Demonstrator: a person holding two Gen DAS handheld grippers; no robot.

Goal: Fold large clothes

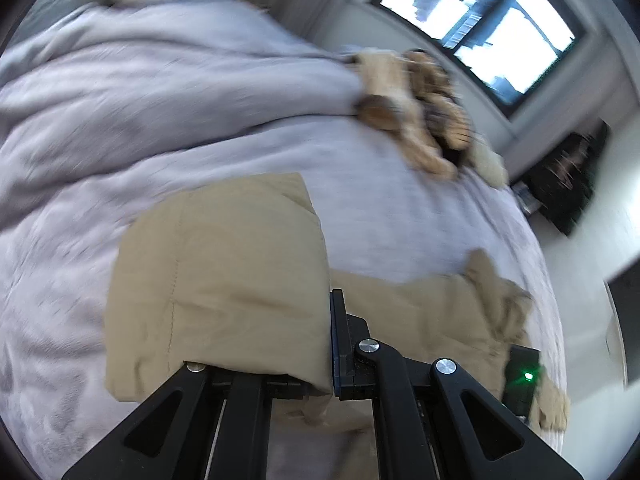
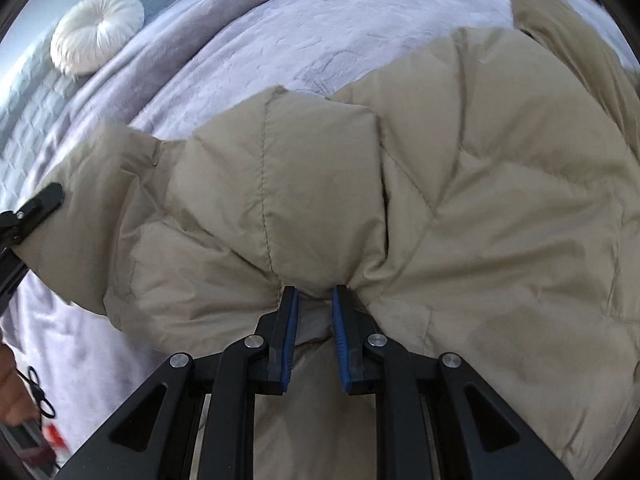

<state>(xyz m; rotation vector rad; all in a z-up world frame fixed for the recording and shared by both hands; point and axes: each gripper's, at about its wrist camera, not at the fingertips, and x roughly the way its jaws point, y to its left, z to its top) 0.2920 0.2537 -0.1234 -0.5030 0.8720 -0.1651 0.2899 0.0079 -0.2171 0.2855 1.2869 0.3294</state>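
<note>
Beige quilted puffer jacket (image 2: 460, 184) lies spread on the bed's lilac plush blanket (image 2: 304, 40); most of its bulk runs up and to the right of the right tongs (image 2: 314, 300) in the right wrist view.

Right tongs: blue-padded fingers (image 2: 291, 328) partly apart, clamped on a gathered pinch of jacket fabric. Creases radiate from the pinch, so the grip looks firm.

Left tongs (image 1: 333, 336): jaws together. A beige flap of the jacket (image 1: 224, 280) drapes over the left finger and down its side, with the cloth edge running into the closed jaws. Reads as clamped on that flap, though the contact itself is mostly hidden by the fabric. That view is motion-blurred.

Key relation: in the right wrist view the left tongs' black finger (image 2: 44, 200) shows at the far left edge, against the jacket's left end. So the two grips sit at opposite ends of the near edge, and the long axis between them runs left to right. The free bulk lies beyond both, toward the white round tufted cushion (image 2: 98, 30) and the tan plush toys (image 1: 420, 96).

Judgement: fold in progress, not finished. Next move likely carries the left-held flap across toward the right grip, or lifts both and lays the near edge over the far part. Left hand is nearer the loose end, so it should lead.

Risk: slick, puffy shell may slip or spring back open.
</note>
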